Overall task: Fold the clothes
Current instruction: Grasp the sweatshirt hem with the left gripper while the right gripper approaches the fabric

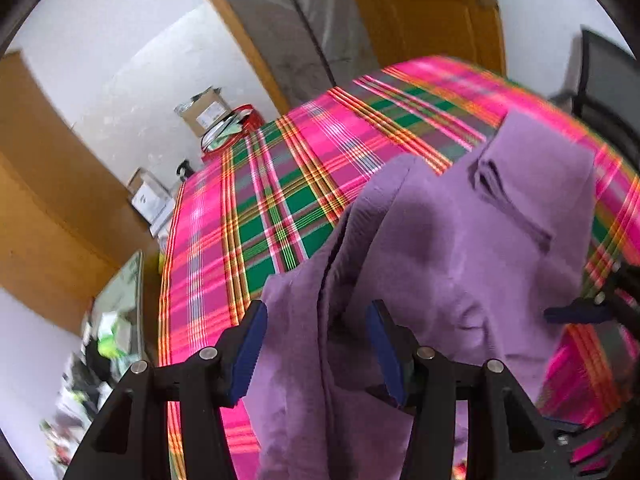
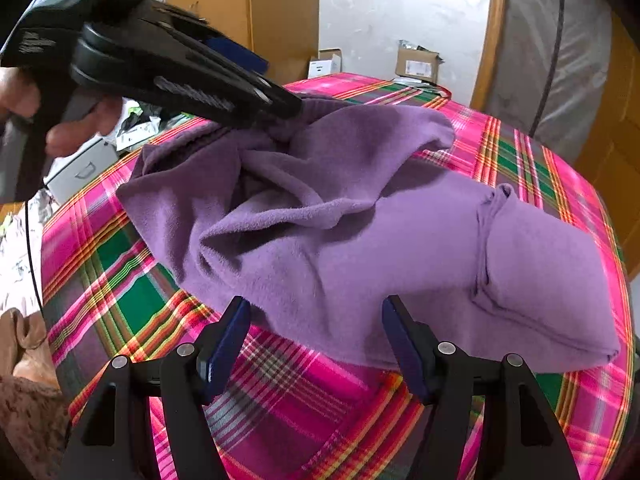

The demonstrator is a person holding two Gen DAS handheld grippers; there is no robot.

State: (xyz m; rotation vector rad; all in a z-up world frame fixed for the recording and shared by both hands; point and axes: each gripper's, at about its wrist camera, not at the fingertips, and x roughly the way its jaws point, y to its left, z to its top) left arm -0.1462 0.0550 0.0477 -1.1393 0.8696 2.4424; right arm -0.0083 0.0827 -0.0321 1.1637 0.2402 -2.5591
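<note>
Right gripper (image 2: 316, 336): nearest in its own view; jaws spread wide with nothing between them, hanging just above the near hem of the garment.
Left gripper (image 1: 318, 340): jaws also apart, purple cloth draped between and over them; from the right view the tip seems buried in a raised bunch, but I cannot tell whether it pinches anything.
Garment (image 2: 340, 216): purple fleece piece, rumpled, lying on the plaid cloth (image 2: 120, 292) that covers the tabletop; one side lifted into a hump at the left gripper, a flatter seamed part to the right.
Handling: looks light, soft and limp, likely to sag and slide against itself; not fragile.
Where to hold: probably the near hem or a seamed corner, where the fabric is doubled.
Beyond: boxes (image 2: 418, 65) by the wall.
</note>
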